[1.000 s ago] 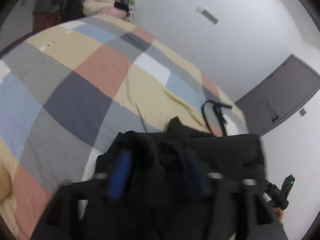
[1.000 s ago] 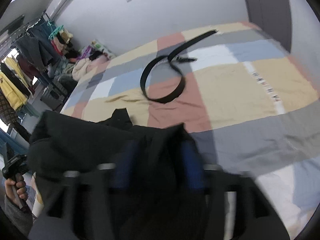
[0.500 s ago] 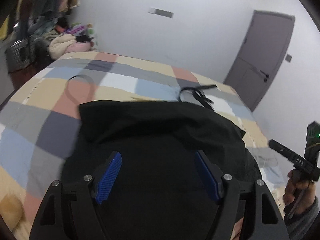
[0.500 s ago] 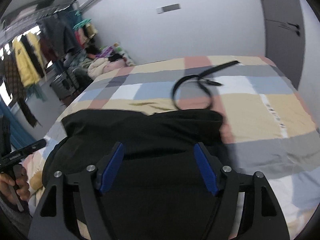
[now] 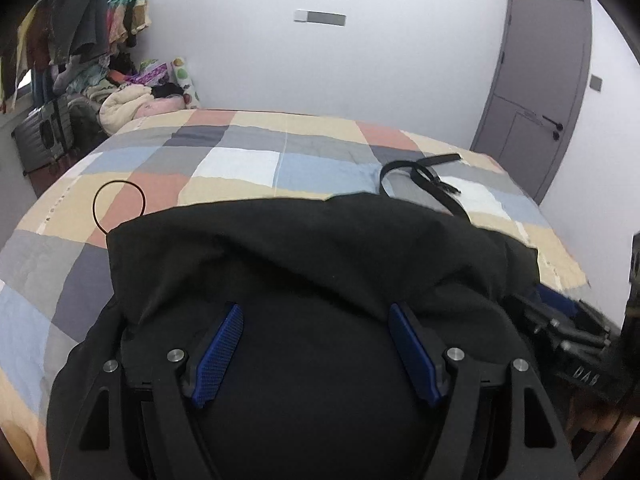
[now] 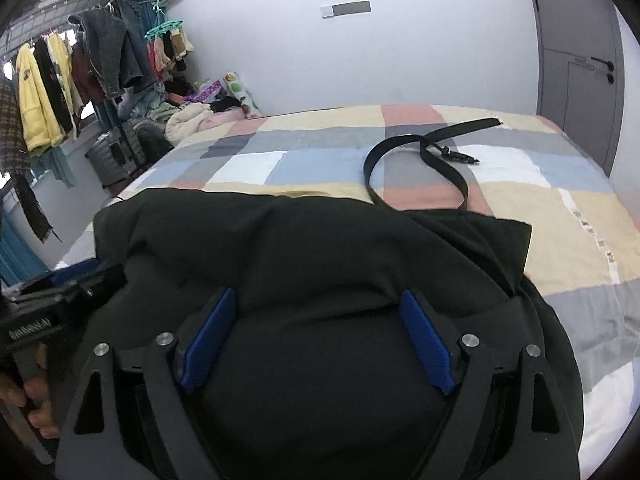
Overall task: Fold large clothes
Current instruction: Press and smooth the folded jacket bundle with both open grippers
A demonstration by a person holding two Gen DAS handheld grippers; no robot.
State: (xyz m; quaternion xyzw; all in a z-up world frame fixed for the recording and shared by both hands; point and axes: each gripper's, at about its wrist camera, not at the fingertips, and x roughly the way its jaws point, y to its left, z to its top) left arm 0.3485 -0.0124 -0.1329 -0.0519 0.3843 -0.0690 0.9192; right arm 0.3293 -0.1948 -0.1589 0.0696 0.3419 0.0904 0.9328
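Left gripper jaws spread wide, gripping nothing; right gripper likewise released; black garment bunched on checked bedspread, beneath and between both sets of jaws; black belt beyond, ahead-right; thin black loop ahead-left of left jaws.

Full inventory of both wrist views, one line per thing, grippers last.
garment: 1, black, folded on near side of bed
bed cover: 1, checked pastel, under everything
belt: 1, black, looped, beyond garment
thin loop: 1, black, left on bed, passes under garment edge
clothes rack: 1, mixed colours, far left
suitcase: 1, grey, left of bed
door: 1, grey, right wall
left gripper: black, blue pads, open above garment
right gripper: same, open
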